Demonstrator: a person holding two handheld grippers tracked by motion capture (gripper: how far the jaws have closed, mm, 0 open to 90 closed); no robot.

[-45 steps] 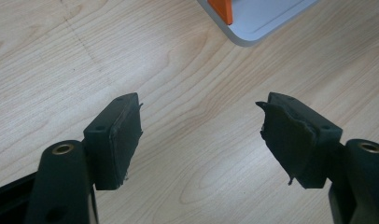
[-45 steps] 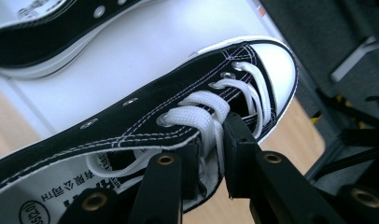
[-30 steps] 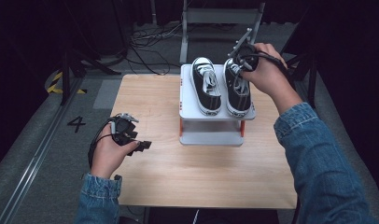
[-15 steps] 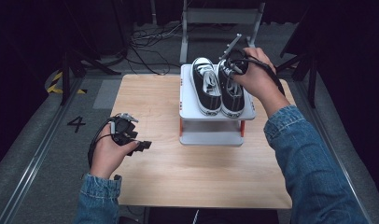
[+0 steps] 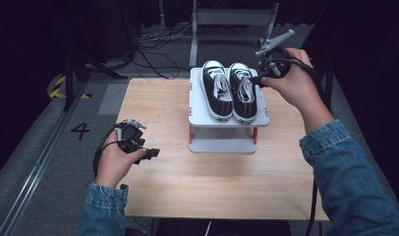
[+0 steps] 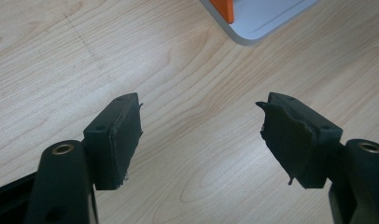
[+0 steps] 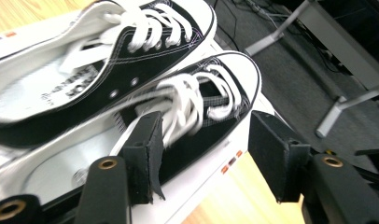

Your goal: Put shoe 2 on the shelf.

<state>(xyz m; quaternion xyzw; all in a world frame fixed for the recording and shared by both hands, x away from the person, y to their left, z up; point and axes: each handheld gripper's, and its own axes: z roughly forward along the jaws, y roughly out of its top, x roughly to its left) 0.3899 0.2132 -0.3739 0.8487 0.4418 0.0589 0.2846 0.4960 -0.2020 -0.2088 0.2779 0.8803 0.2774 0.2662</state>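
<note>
The right gripper is holding its jaws wide apart, having just been opening. In the right gripper view the two black pads are standing on either side of the near shoe's side wall, with part of its white laces and black canvas showing between them, but the pads are not pressing on it; whether one of them is brushing the canvas is hard to tell through the blur. In the high view this gripper is hovering at the right rear edge of the right-hand shoe, gripped by the person's right hand.

The two black-and-white shoes are sitting side by side, toes pointing away from the person, on the top shelf of a small white rack with orange posts. The left-hand shoe is lying just beside its partner, the two close to touching. The rack is standing on the far middle part of a wooden table.

The left gripper is keeping its jaws open too, with nothing between them but bare tabletop. In the high view it is resting low over the table's left edge in the person's left hand, well apart from the rack, whose corner is showing at the top of the left gripper view.
</note>
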